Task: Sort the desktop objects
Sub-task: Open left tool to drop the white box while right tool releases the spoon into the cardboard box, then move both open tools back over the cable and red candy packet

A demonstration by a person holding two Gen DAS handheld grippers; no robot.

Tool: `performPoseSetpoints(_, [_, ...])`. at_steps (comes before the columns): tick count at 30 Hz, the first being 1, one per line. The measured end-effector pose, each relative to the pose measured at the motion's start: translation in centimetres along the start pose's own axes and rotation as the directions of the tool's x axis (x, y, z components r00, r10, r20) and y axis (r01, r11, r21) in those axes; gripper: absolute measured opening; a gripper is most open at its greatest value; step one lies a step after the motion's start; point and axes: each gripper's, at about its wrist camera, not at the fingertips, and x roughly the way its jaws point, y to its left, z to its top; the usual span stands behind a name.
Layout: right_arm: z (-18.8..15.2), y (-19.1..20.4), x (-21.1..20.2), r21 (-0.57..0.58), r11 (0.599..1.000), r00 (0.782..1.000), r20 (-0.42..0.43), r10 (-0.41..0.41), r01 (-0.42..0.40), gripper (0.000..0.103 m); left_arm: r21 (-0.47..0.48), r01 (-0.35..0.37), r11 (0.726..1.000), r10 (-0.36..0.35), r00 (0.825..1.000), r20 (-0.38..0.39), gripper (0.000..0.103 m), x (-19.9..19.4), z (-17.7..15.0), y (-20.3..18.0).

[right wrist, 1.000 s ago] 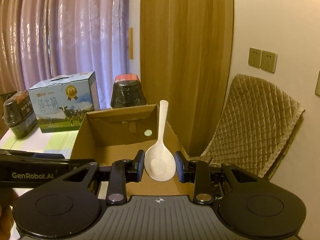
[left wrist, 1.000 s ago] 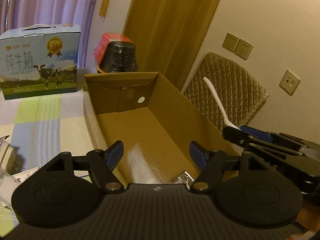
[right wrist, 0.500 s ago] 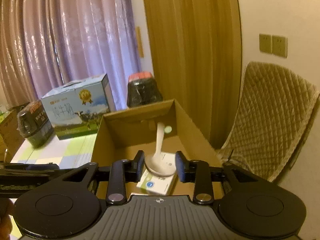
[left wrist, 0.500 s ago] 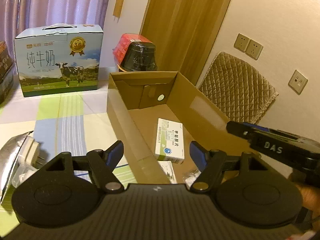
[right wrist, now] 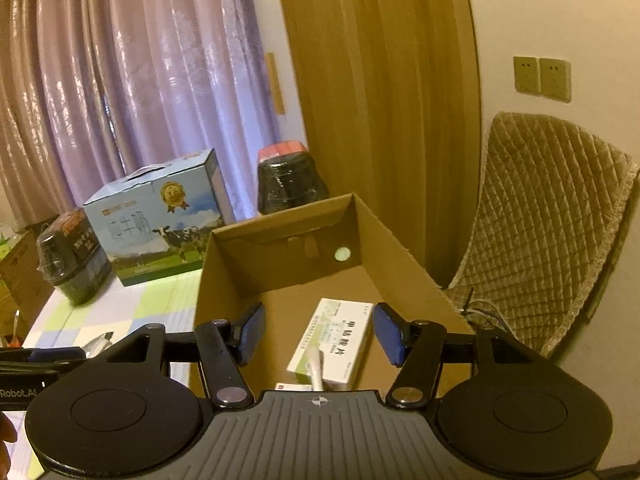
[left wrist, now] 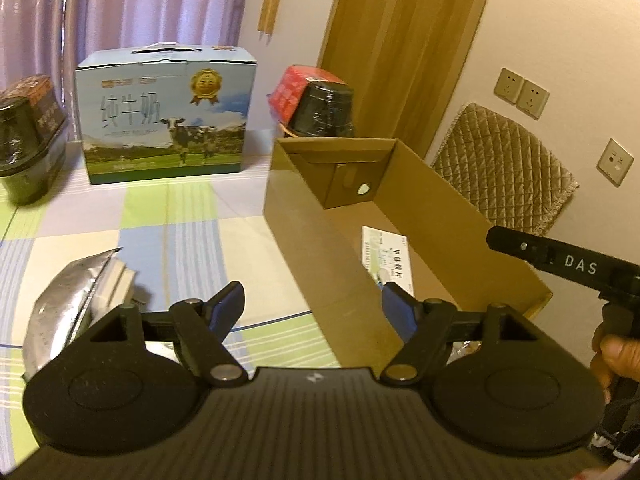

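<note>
The right hand-held gripper (right wrist: 319, 334) hangs over the near end of the cardboard box (right wrist: 404, 258) with its jaws spread wide and nothing between them; inside the box, a white spoon (right wrist: 316, 368) lies across a white-and-green medicine box (right wrist: 338, 336). The left hand-held gripper (left wrist: 312, 306) is also wide open and empty, straddling the box's near left wall above the table (left wrist: 192, 216), with a silver foil pouch (left wrist: 68, 304) left of the box and a milk carton (left wrist: 168, 112) beyond it.

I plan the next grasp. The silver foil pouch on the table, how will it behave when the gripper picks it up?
The silver foil pouch looks crinkled and thin, so it will probably flex and sag. Its shiny surface may slip between the pads. It leans on a small box, which may shift.
</note>
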Motion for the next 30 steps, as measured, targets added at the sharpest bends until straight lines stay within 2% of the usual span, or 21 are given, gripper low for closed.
performPoseSetpoints(10, [-0.3, 3.0, -0.4, -0.054, 0.998, 0.999, 0.008, 0.045, -0.045, 0.058, -0.022, -0.083, 0.996, 0.083, 0.997, 0.005, 0.075, -2.4, -1.0, 3.6])
performPoseSetpoints(17, [-0.7, 6.1, -0.8, -0.106, 0.985, 0.990, 0.011, 0.138, -0.136, 0.059, -0.031, -0.145, 0.989, 0.145, 0.989, -0.006, 0.078, -4.2, -2.6, 6.4])
performPoseSetpoints(24, [-1.6, 9.9, -0.5, -0.170, 0.951, 0.966, -0.029, 0.256, -0.257, 0.060, -0.059, -0.210, 0.976, 0.206, 0.976, -0.063, 0.078, -5.6, -5.9, 9.4])
performPoseSetpoints(30, [-2.6, 12.3, 0.0, -0.174, 0.920, 0.936, -0.093, 0.340, -0.351, 0.060, -0.109, -0.222, 0.969, 0.207, 0.969, -0.134, 0.078, -6.3, -9.1, 10.6])
